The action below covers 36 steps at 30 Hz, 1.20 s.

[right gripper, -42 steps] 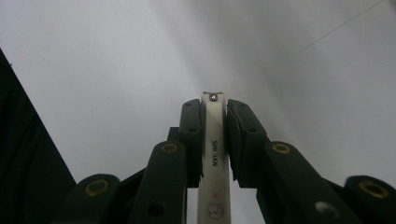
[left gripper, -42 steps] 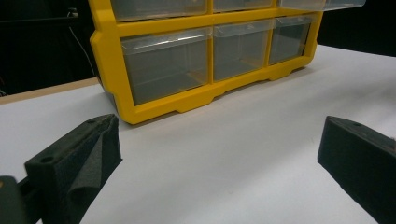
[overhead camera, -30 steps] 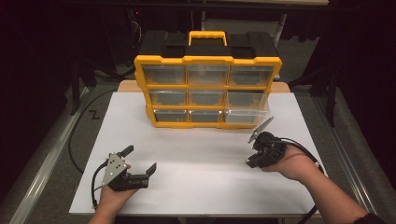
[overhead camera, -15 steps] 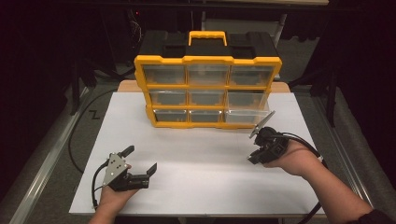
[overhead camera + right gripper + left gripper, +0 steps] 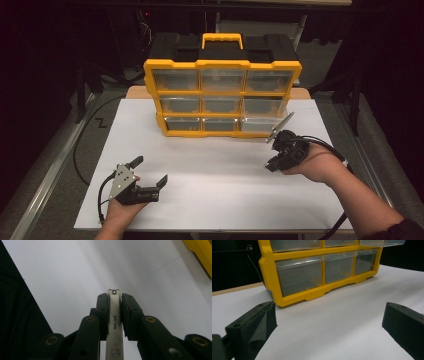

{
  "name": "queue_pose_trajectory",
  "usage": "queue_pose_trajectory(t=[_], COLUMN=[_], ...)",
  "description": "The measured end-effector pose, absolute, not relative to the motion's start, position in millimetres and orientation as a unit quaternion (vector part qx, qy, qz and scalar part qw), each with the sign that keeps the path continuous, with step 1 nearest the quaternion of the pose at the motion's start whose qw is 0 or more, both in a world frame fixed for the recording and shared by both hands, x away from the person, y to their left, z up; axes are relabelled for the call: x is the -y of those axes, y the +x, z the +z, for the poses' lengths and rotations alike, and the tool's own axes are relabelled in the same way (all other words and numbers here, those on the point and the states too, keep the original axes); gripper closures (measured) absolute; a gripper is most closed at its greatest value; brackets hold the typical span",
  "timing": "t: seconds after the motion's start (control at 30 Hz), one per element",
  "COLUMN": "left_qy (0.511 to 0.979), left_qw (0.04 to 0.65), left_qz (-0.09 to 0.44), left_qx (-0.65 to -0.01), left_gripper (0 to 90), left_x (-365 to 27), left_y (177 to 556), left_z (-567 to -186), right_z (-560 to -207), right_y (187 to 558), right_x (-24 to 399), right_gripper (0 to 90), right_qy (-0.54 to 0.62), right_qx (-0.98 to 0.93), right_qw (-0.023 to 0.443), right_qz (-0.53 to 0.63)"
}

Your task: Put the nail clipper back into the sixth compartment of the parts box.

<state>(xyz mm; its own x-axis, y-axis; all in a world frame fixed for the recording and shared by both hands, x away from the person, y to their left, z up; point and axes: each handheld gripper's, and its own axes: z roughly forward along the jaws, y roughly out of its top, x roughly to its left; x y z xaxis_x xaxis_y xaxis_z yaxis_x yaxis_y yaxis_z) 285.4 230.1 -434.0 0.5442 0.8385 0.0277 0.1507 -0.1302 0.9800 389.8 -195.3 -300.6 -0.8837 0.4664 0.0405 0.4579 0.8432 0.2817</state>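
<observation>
My right gripper (image 5: 272,162) hovers at the right of the white sheet, near the organizer's bottom right corner, and points left. In the right gripper view the right gripper (image 5: 115,296) is shut on a slim white item (image 5: 114,322) with printed letters, a small cat picture and a metal pin at its tip. My left gripper (image 5: 149,171) rests low at the front left, jaws wide open with nothing between them. In the left gripper view its black pads (image 5: 259,322) frame bare white sheet, with the organizer (image 5: 312,292) beyond.
A yellow-framed organizer (image 5: 222,97) with clear drawers, a black top and a yellow handle stands upright at the back middle of the white sheet (image 5: 215,175). Metal rails run along both table sides. A black cable (image 5: 85,145) curls at the left edge.
The right gripper has lifted a little with the white item still clamped. The left gripper has stayed where it was, still open.
</observation>
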Motion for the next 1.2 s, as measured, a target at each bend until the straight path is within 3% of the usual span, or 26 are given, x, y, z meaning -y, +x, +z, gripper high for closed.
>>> queue_pose_trajectory(t=[1.2], left_qy=[0.682], left_qw=[0.553], left_qz=[0.31], left_qx=[-0.364], left_gripper=[0.3], left_x=[-230], left_y=[285], left_z=[-434], right_z=[-271], right_y=[401], right_x=[190], right_gripper=[79.4], right_qy=[0.225], right_qx=[-0.965], right_qw=[0.021], right_qz=[0.134])
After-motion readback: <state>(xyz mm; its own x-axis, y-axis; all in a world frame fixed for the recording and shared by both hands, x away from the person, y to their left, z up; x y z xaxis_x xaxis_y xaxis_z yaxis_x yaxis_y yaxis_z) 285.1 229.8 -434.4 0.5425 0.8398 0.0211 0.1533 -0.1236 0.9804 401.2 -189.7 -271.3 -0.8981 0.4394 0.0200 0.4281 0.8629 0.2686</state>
